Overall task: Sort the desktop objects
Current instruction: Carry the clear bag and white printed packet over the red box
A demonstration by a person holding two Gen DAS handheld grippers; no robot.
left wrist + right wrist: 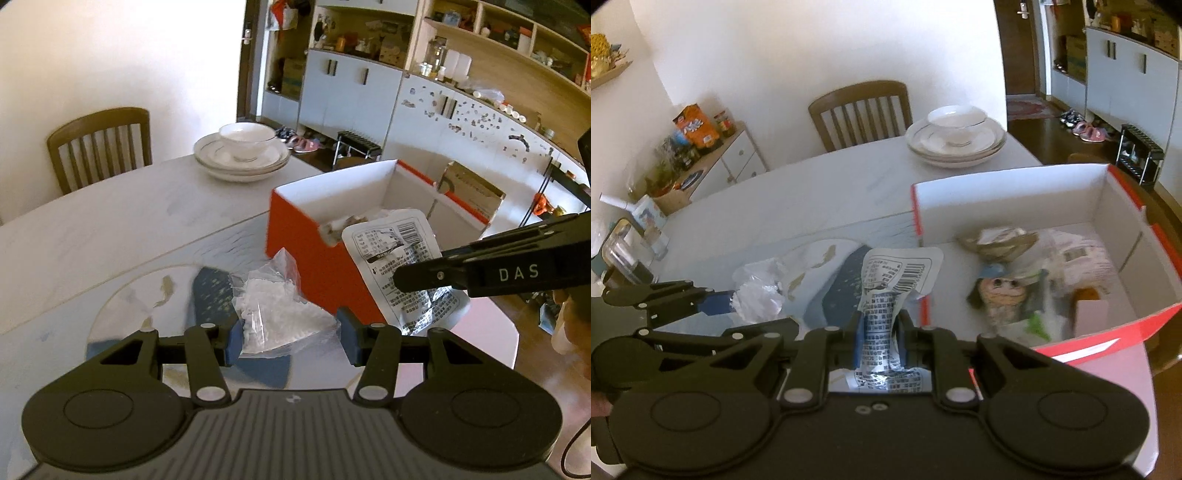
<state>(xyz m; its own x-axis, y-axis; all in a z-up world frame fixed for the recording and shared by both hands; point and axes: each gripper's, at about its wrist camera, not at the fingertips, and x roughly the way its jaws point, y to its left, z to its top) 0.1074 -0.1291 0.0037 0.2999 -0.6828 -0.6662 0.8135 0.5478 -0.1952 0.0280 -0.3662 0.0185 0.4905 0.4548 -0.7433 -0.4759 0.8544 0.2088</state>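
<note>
Both grippers are up off the table (pixel 110 229) and loaded. Our left gripper (pixel 290 341) has its blue pads on either side of a clear plastic bag (pixel 280 314) of white bits, partly spread and pinching the crinkled film between them. Our right gripper (pixel 880 338) is pressed tight on a silver foil pouch (pixel 894 277), printed with black text and a barcode, which stands up out of the jaws with its top bent over. In the left view that pouch hangs in front of the near corner of the orange box (pixel 314 258), pinched by the black fingers coming in from the right. The box sits open on the table, white inside, and we can see a small doll (pixel 997 291) with big eyes and some wrapped packets lying on its floor. Below the bag a blue-and-white patterned mat (pixel 210 295) lies on the tabletop. Farther back, a white bowl (pixel 956 122) sits on stacked plates near a wooden chair (pixel 860 110).
</note>
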